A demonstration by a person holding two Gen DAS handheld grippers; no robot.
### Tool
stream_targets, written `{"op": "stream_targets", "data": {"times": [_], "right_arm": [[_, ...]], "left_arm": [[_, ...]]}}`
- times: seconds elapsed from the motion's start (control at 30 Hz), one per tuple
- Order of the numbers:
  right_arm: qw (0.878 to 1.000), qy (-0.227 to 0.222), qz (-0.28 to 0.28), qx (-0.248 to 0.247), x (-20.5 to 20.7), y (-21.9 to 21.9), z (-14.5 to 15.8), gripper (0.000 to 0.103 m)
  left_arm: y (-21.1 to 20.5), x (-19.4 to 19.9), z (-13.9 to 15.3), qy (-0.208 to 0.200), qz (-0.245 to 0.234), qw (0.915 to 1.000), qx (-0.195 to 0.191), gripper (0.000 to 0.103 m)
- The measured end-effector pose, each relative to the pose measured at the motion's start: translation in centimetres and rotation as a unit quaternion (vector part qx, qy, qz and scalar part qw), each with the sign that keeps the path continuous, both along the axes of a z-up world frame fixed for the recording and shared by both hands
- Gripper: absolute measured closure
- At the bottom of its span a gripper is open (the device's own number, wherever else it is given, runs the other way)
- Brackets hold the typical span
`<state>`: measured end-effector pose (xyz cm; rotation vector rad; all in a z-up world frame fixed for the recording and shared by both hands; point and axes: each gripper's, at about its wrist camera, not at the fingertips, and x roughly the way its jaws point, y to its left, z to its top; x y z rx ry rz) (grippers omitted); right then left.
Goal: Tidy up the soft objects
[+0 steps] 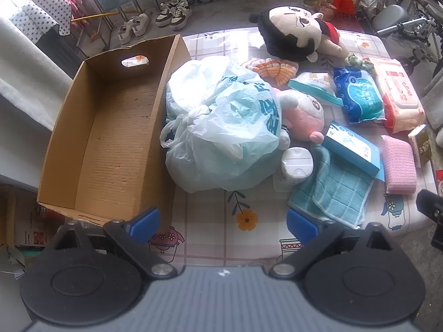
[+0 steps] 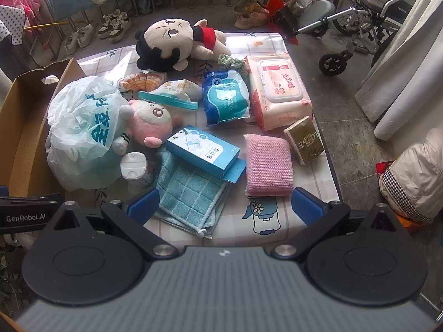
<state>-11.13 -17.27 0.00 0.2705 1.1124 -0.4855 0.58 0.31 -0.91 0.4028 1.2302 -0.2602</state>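
Two plush dolls (image 2: 169,41) (image 2: 149,121) (one box (image 1: 110,127)).

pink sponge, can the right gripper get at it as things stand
Probably yes. The pink sponge lies flat just ahead of the open right gripper, nothing on top; only the blue box flap sits close beside it.

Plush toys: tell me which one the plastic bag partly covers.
The pink plush toy, tucked against the plastic bag; the black-haired doll lies apart, uncovered.
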Motion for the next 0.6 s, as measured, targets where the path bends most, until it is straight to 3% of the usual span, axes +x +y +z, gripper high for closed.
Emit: {"op": "stream_targets", "data": {"times": [0.6], "right_arm": [[1.000,0.006,0.000,0.001,0.67,0.10,-0.60,0.001]], "left_arm": [[0.17,0.46,-0.30,0.002,0.001,1.0000,0.003,0.004]]}}
